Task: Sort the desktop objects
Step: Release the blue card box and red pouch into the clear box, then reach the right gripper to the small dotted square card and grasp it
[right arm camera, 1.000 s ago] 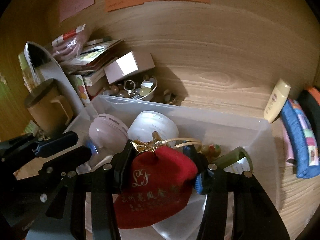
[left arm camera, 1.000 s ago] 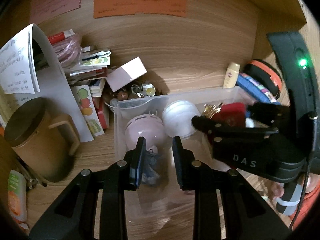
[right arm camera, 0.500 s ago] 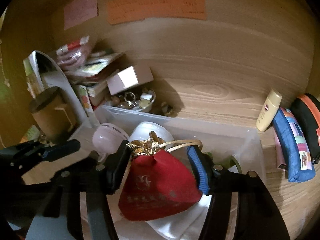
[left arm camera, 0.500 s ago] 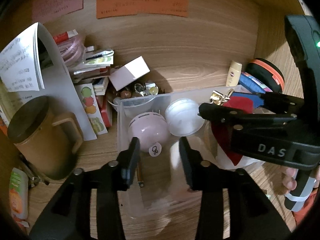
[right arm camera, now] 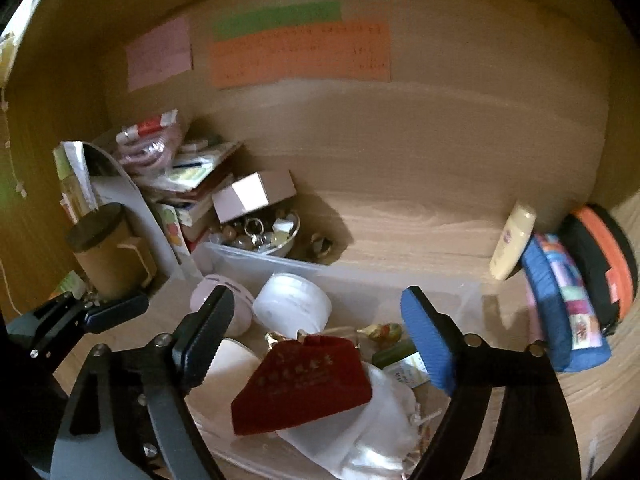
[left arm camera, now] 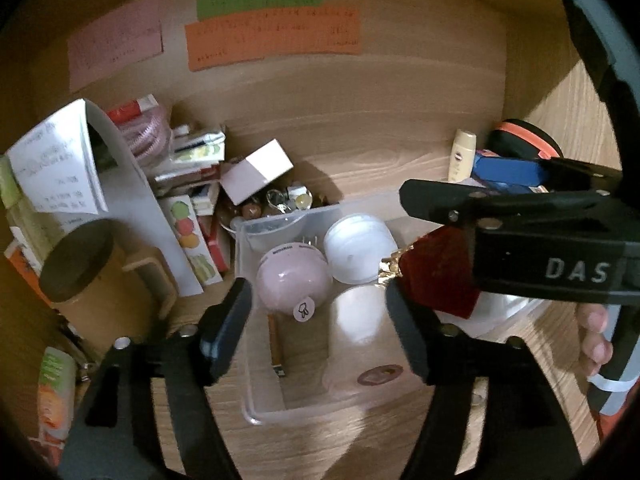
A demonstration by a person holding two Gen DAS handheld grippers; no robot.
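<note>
A clear plastic bin (left arm camera: 256, 408) sits on the wooden desk. It holds a pink round case (left arm camera: 292, 280), a white jar (left arm camera: 356, 246), a white cup (left arm camera: 360, 332), a pen and a red pouch (right arm camera: 304, 384) with a gold-tied neck, lying on white cloth (right arm camera: 360, 432). My right gripper (right arm camera: 320, 320) is open above the pouch, apart from it. My left gripper (left arm camera: 320, 312) is open over the bin's near left part. The right gripper also shows in the left wrist view (left arm camera: 500, 216), covering part of the pouch (left arm camera: 436, 276).
At the left stand a brown lidded mug (left arm camera: 84, 280), a folded paper, stacked books and a small box (left arm camera: 256, 170) over a bowl of trinkets (right arm camera: 260, 232). At the right lie a cream bottle (right arm camera: 512, 240), a blue pouch (right arm camera: 560, 300) and a black-orange case (right arm camera: 604, 256).
My right gripper has opened and let go of the red pouch, which now lies in the bin. My left gripper has opened wide. Both have drawn back and up.
</note>
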